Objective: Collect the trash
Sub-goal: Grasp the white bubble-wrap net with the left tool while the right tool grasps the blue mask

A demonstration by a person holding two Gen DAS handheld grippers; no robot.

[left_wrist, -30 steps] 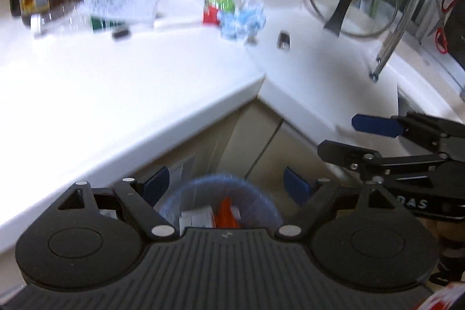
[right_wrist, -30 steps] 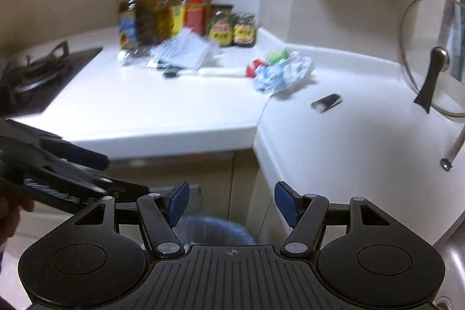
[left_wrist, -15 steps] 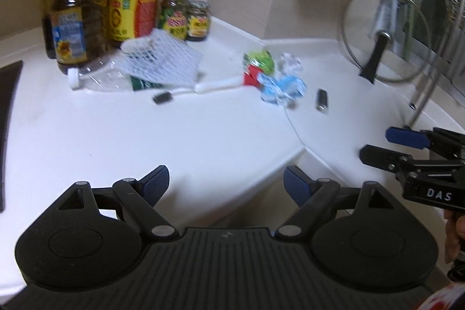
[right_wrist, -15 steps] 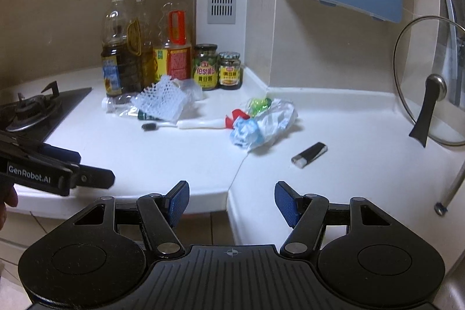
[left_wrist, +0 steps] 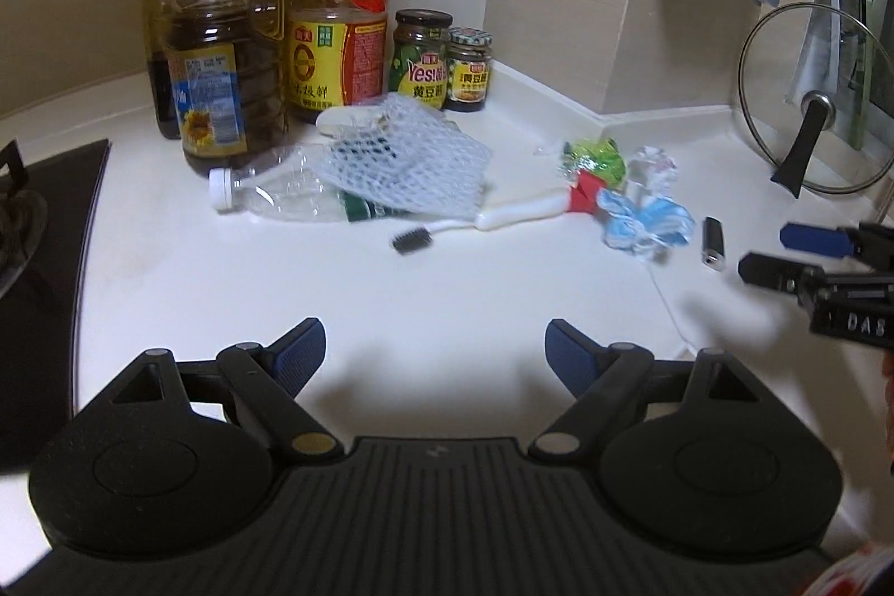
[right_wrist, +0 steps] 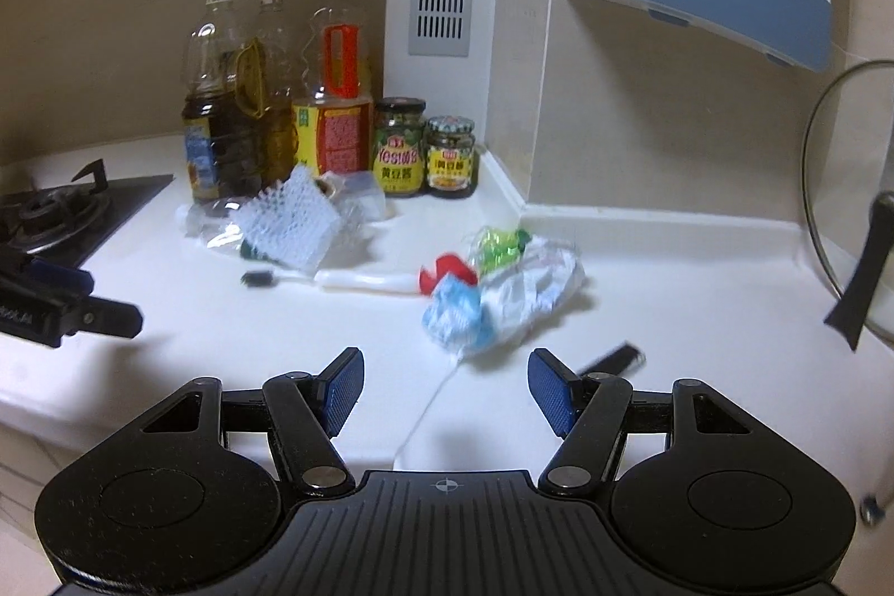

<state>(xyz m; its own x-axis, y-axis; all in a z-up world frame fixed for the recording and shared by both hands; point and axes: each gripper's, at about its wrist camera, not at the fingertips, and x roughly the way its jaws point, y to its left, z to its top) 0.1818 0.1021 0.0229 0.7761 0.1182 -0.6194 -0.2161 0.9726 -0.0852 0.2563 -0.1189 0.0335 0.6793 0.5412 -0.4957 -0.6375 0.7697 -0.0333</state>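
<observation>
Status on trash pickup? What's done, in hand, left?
Done: nothing visibly cleared in these views. In hand: nothing; the left tool and right tool are both open and empty above the counter. Left: crushed bottle, foam net, toothbrush, green wrapper, blue-white plastic wrappers, small black item.

3 oil bottles (right_wrist: 329, 93), 2 jars (right_wrist: 398, 147), 1 toothbrush (left_wrist: 480, 220), 1 lighter (left_wrist: 713, 243), 1 glass lid (left_wrist: 813, 99)
</observation>
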